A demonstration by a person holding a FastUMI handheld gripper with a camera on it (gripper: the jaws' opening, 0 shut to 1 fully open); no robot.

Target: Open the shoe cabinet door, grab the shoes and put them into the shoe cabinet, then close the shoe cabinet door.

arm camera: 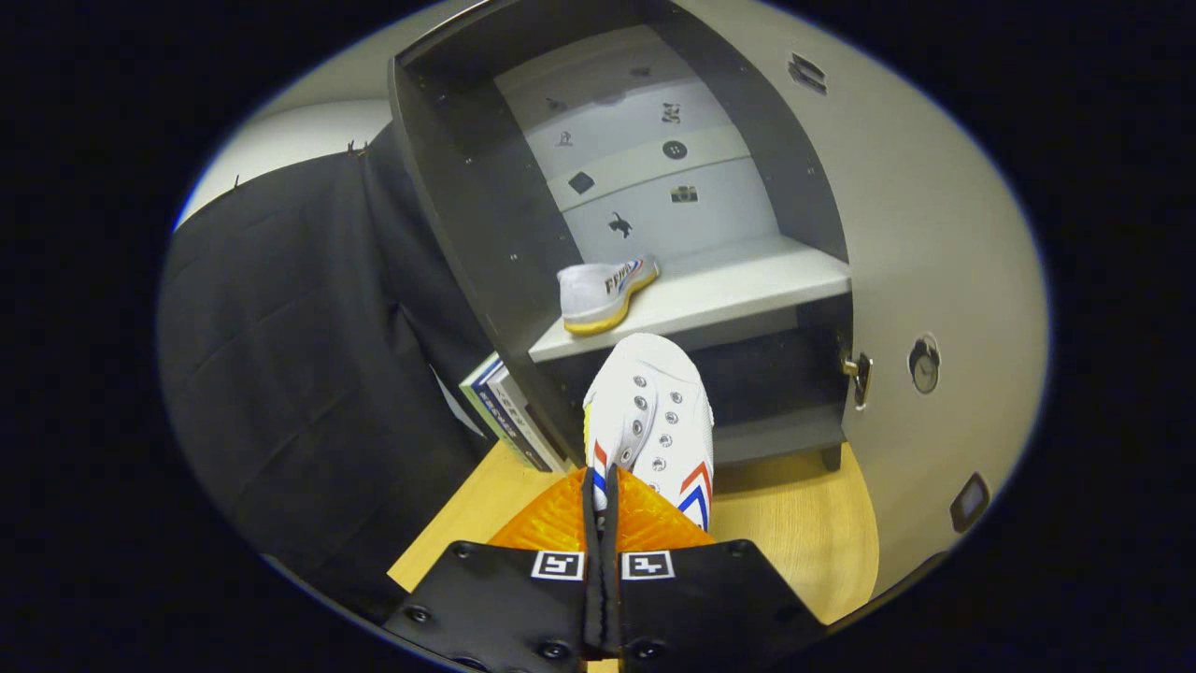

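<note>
Two white canvas shoes with red and blue stripes are in the scene. One white shoe with a yellow sole (605, 294) already lies on the pale grey shelf (738, 290) inside the dark grey shoe cabinet (486, 215), near the shelf's front left corner, with its heel turned outward. The second white lace-up shoe (654, 421) is held by the hand-held gripper (603, 500): its fingers are almost fully together and appear to pinch the edge of the shoe's opening, so the toe points forward to the cabinet. This shoe hangs just ahead of the shelf's front edge, above the light wooden table (794, 533). The grey cabinet door (934, 243) stands wide open on the right side, with a round metal knob (924, 365) on it.

The step in hand seems to be placing the second shoe. To do it well, the person should raise the toe a little so that it clears the front edge of the shelf, then move the shoe in to the free part on the right of the first shoe, not onto it. The sole should rest flat on the shelf before the fingers open, because a thin pinch on canvas can slip. The shoe should go deep enough that the door can close later.
</note>
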